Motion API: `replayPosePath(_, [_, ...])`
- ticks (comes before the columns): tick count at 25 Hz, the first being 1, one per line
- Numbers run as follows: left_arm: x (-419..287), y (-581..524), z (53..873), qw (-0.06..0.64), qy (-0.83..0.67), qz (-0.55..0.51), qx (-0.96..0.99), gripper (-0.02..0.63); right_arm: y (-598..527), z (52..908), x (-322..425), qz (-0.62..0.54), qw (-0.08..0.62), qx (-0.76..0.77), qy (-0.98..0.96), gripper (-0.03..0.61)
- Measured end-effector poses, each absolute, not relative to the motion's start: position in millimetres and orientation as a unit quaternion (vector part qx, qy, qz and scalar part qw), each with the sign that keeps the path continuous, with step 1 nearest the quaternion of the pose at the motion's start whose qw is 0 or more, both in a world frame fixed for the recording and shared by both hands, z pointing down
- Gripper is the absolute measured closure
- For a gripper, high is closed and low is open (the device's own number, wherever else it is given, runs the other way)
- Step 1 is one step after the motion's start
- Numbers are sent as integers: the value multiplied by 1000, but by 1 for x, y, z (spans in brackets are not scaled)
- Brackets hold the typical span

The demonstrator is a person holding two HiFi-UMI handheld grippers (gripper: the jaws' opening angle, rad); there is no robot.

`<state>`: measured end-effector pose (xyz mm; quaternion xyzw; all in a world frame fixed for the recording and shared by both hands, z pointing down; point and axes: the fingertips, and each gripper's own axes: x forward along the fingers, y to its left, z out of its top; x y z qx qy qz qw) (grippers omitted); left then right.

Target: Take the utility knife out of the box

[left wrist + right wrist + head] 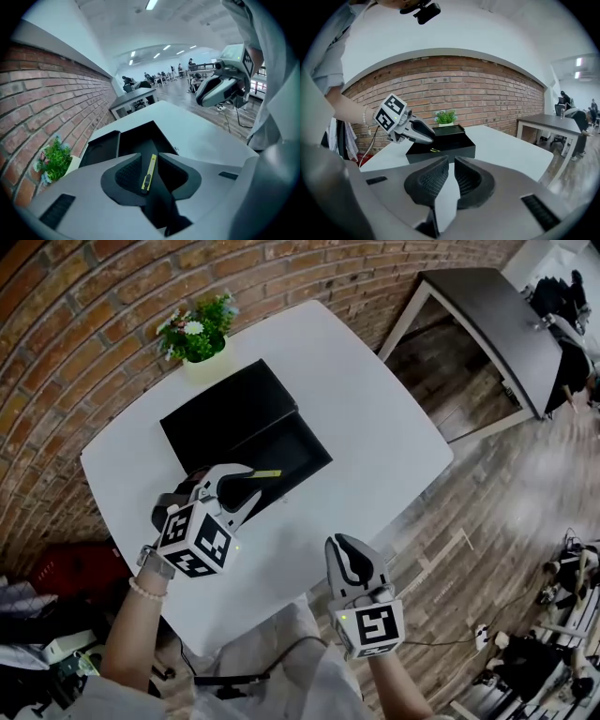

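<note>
Yellow utility knife (149, 172) in box (140, 136), at left tool (149, 155)

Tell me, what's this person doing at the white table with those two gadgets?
A person holds a gripper in each hand. The left gripper hovers over the open black box, its fingers apart and lined up on the yellow utility knife lying inside, not gripping it. The right gripper hangs empty near the table edge.
</note>
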<state>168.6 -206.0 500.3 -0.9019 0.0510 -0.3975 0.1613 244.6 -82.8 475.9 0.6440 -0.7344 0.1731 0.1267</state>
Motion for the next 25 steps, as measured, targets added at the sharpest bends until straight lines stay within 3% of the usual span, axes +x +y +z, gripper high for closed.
replayPosePath(14, [193, -221, 557, 182, -9, -531, -827, 480, -54, 490, 251, 249, 124, 637, -719, 515])
replayPosePath(19, [199, -225, 568, 204, -26, -570, -795, 480, -54, 491, 256, 233, 86, 644, -723, 515])
replayPosePath(25, [199, -224, 579, 224, -61, -615, -754, 482, -47, 493, 261, 280, 110, 639, -708, 515])
